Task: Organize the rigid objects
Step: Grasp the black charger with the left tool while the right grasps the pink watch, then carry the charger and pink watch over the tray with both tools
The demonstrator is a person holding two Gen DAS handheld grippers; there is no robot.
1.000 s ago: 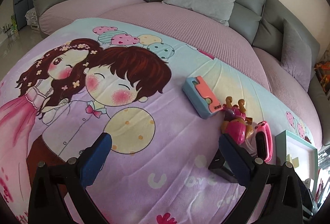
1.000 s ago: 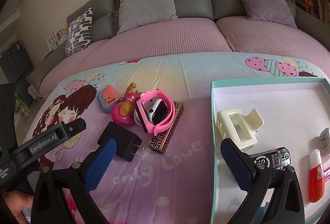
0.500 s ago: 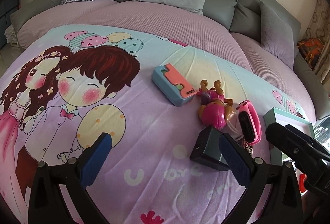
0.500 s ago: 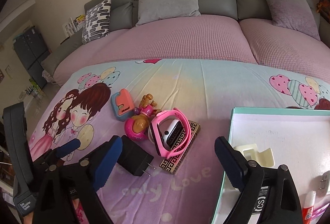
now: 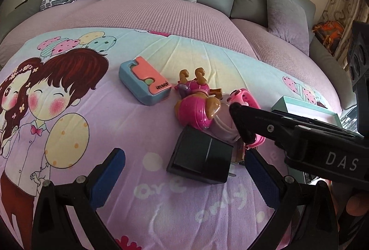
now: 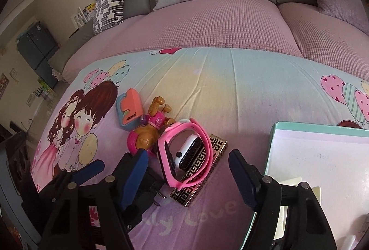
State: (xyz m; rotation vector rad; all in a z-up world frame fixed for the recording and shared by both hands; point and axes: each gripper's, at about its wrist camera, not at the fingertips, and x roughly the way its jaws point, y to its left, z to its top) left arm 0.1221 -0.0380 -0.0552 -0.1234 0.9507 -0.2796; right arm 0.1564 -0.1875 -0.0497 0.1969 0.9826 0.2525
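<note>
Since the earlier frame you brought both grippers in over the cluster: the black charger [image 5: 201, 156], then partly behind your left claw's pad, lay fully between its fingers, and the right claw had left the tray for the pink watch [image 6: 184, 153]. Your left gripper [image 5: 184, 174] stood wide and empty, the charger flat on the blanket [image 5: 96, 134] in its span, seemingly lined up for a grasp. Your right gripper [image 6: 188, 175] also gaped wide, holding nothing, its fingers either side of the watch, which leaned on the patterned box [image 6: 203, 171] just right of the charger. Beyond the charger sat the pink dog toy [image 5: 197, 107], touching the watch, and farther back-left of the charger the blue and coral case [image 5: 144, 84]. The teal tray [image 6: 322, 157] waited well right of the charger, probably the place for these things.
</note>
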